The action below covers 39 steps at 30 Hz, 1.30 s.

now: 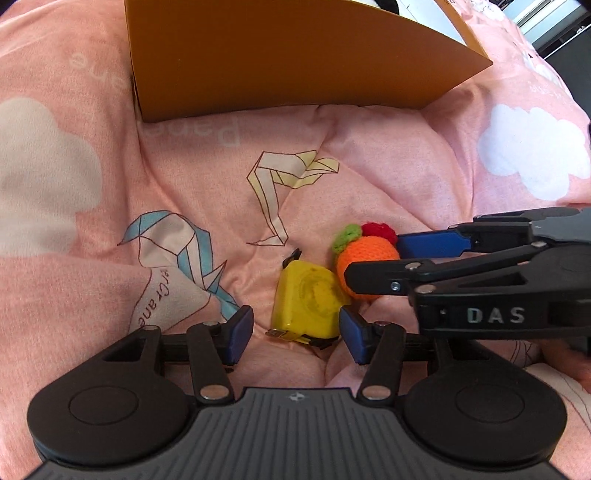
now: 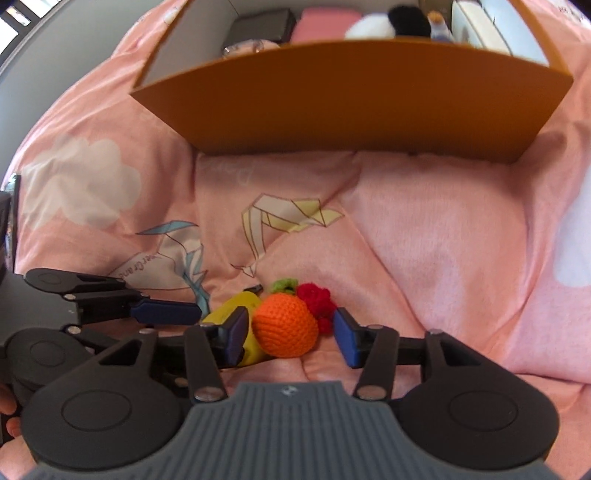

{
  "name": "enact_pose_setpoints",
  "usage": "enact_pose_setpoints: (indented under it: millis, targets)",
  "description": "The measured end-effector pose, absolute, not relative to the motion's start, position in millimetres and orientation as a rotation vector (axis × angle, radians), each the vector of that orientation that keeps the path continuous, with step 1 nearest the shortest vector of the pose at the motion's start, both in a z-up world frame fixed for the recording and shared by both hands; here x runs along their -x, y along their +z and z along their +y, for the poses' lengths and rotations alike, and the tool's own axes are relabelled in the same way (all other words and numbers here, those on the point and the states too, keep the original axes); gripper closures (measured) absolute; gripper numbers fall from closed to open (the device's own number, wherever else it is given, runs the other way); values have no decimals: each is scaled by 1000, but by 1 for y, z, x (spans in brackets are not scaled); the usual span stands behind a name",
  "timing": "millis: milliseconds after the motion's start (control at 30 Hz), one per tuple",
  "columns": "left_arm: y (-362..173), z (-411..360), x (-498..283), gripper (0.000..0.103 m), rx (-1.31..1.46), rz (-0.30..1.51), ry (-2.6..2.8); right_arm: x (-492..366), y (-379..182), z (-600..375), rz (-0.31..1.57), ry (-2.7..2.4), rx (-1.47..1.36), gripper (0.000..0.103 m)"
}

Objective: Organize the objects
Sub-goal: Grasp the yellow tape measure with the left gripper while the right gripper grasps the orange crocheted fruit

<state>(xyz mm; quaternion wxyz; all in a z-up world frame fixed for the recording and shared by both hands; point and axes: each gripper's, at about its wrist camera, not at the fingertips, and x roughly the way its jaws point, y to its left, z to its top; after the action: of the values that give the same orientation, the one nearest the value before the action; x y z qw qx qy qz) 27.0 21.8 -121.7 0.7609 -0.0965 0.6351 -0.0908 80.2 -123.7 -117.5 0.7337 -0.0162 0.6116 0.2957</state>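
Note:
A yellow tape measure lies on the pink quilt, between the fingers of my left gripper; the jaws stand open, with a gap at the left pad. Right beside it sits an orange crocheted fruit with a green leaf and a red crocheted piece. My right gripper straddles the orange fruit, open, with room at the right pad. The tape measure peeks out behind its left finger. The right gripper comes in from the right in the left wrist view.
An orange cardboard box stands open on the quilt just beyond the objects; inside are a black case, something pink and a black-and-white plush. The left gripper's finger crosses in from the left. The quilt is soft and creased.

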Motion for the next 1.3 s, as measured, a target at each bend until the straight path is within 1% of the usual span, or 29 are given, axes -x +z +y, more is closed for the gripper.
enact_pose_setpoints:
  millis: [100,167,267,300,400,467,633,867,900,967,1300]
  targets:
    - [-121,20,-27,40,189,1382,-200,-83,-124,-123,1365,642,33,47]
    - [-120,16,-28,39,160,1379,-210,-83,-124,-125,1367,635,24,50]
    - [-114,6,-27,35,83,1350,-237,-81,-114,-131,1331,627,24,62]
    - [-113,2,-27,34,52,1341,-248,-81,-107,-133,1308,626,23,64]
    - [-114,-6,-28,33,-4,1347,-270,-80,-92,-139,1238,582,70,64]
    - [-119,-9,-31,33,-12,1366,-277,-81,-89,-142,1227,566,95,64]
    - [-129,-18,-35,33,-61,1407,-271,-86,-103,-152,1295,556,48,63]
    - [-132,-27,-36,33,-143,1415,-254,-87,-112,-153,1325,565,36,62]
    - [-132,-28,-36,34,-155,1413,-252,-88,-113,-153,1330,567,39,61]
    - [-132,-29,-35,44,-164,1411,-254,-87,-116,-153,1342,568,37,60]
    - [-120,-16,-32,45,-106,1356,-225,-87,-118,-152,1347,569,23,60]
